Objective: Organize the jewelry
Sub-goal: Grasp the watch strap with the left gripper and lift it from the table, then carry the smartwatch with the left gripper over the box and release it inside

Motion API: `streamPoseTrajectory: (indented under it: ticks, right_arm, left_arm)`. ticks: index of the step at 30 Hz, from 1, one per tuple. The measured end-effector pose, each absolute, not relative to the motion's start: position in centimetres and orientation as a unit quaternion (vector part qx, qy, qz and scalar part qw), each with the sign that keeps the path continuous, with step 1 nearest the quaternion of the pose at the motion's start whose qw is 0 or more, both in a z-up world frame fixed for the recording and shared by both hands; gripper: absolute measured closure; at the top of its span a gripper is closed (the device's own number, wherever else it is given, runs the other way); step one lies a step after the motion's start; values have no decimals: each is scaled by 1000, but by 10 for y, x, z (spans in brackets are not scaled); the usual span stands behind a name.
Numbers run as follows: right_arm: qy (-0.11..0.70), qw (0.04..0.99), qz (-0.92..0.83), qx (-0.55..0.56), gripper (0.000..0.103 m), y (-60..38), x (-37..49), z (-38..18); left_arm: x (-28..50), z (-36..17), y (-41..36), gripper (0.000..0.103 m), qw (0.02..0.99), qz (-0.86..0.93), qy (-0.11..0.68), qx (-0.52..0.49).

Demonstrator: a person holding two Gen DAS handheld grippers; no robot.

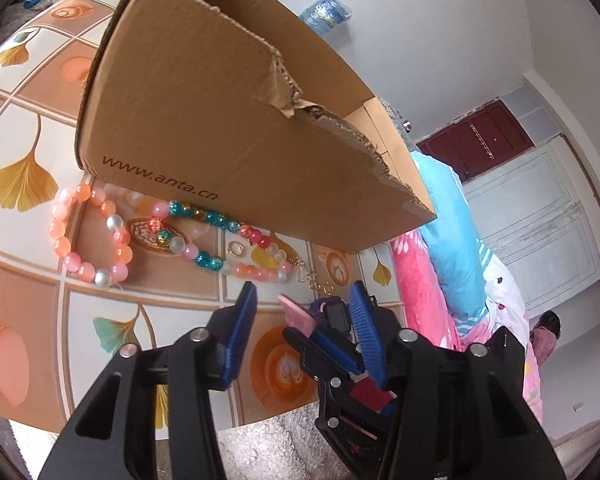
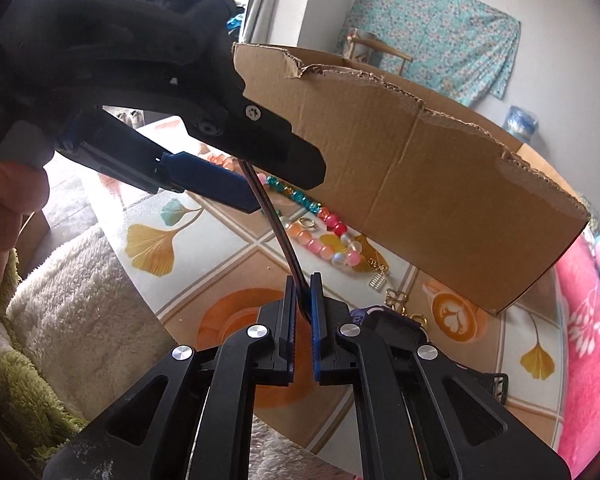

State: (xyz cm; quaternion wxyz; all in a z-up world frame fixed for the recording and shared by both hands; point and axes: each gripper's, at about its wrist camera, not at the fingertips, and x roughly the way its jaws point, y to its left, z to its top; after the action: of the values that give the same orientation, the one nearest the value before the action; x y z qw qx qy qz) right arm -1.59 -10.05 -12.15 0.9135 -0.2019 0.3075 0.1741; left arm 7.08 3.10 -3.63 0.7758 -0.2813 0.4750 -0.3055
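Pink, peach and teal bead bracelets point(image 1: 96, 236) and small gold rings point(image 1: 235, 249) lie loose on the patterned tabletop point(image 1: 28, 152) just beside the torn cardboard box point(image 1: 220, 120).

Both wrist views close, angled down; share cardboard box point(image 1: 236, 120), beads point(image 2: 332, 240).

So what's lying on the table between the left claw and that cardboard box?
Beaded bracelets, a small gold ring and a gold chain lie between the left gripper and the cardboard box, plainest in the left wrist view.
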Motion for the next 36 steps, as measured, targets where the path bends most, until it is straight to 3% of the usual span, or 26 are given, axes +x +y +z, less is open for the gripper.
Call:
streamPoseTrajectory:
  ticks: [2, 4, 11, 17, 20, 21, 22, 28, 34, 36]
  right_arm:
    - [309, 914, 174, -200, 98, -100, -19, -123]
    - [313, 914, 173, -193, 98, -101, -18, -123]
    - [324, 914, 161, -182, 97, -98, -12, -119]
    - [346, 910, 166, -158, 94, -100, -10, -114]
    - [365, 907, 187, -101, 77, -118, -12, -101]
    - [367, 907, 191, -77, 63, -126, -13, -97]
    - [370, 908, 193, -43, 58, -141, -13, -91]
    - [394, 907, 121, 87, 58, -223, -12, -76]
    - [432, 893, 36, 120, 58, -255, -16, -89]
    - [443, 888, 26, 122, 64, -257, -12, -96]
  left_arm:
    - [71, -38, 32, 73, 779, -295, 481, -274]
    - [71, -40, 31, 78, 782, -286, 488, -261]
    - [66, -46, 32, 80, 786, -265, 501, -247]
    - [60, -44, 26, 94, 808, -249, 500, -190]
    - [56, -42, 20, 97, 819, -248, 493, -159]
    - [55, -42, 17, 99, 822, -244, 494, -145]
    - [55, -43, 16, 99, 825, -239, 495, -132]
    - [55, -52, 18, 99, 825, -239, 497, -125]
    - [50, -52, 12, 99, 830, -237, 494, -105]
    - [50, -53, 11, 99, 830, -236, 495, -103]
